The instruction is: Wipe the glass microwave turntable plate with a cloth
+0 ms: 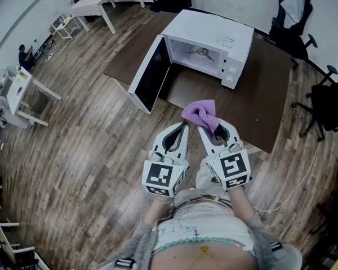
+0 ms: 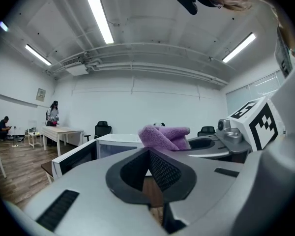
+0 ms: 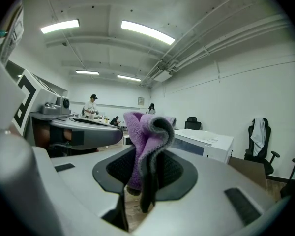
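Holding the purple cloth (image 1: 200, 112) pinched in the fingers of your right gripper (image 1: 208, 129), with your left gripper (image 1: 181, 127) closed on nothing, you're short of the turntable plate (image 1: 201, 53), which seems to sit inside the open microwave (image 1: 214, 30) at the far edge of the counter (image 1: 259, 94); next, reach in and wipe.

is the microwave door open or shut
Open: the door of the microwave stands swung wide, and the inside shows.

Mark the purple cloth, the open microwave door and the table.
purple cloth (image 1: 201, 113): head view, middle of its bunched folds.
microwave door (image 1: 152, 75): head view, dark inner face of the open door.
table (image 1: 259, 97): head view, bare brown top near its right edge.
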`<action>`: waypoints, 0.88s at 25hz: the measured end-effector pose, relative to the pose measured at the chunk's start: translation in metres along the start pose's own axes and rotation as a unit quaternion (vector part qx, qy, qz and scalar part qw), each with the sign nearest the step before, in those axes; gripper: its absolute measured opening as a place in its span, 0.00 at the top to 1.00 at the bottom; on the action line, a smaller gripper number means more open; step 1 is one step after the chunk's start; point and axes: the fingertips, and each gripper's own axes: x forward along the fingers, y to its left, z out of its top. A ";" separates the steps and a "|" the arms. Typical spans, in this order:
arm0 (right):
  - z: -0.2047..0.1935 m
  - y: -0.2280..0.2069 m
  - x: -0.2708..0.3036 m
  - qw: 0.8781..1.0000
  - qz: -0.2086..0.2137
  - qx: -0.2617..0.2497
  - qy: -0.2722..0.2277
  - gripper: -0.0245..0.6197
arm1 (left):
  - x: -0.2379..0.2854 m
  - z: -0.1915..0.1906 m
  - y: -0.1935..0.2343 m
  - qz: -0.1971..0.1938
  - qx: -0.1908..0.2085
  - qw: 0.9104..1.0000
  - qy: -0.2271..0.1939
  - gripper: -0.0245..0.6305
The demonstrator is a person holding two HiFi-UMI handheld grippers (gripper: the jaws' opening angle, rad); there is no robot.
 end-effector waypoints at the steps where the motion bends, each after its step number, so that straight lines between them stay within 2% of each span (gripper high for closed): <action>1: 0.002 -0.008 0.006 1.000 0.002 0.000 -0.001 0.79 | 0.009 0.002 0.002 0.001 0.000 1.000 0.001 0.95; 13: 0.014 -0.074 0.056 0.999 0.049 -0.013 -0.009 0.79 | 0.086 0.012 0.017 0.028 -0.008 1.000 0.009 0.95; 22: 0.006 -0.095 0.070 0.997 0.075 -0.010 -0.005 0.79 | 0.107 0.005 0.018 0.053 -0.013 0.998 0.020 0.95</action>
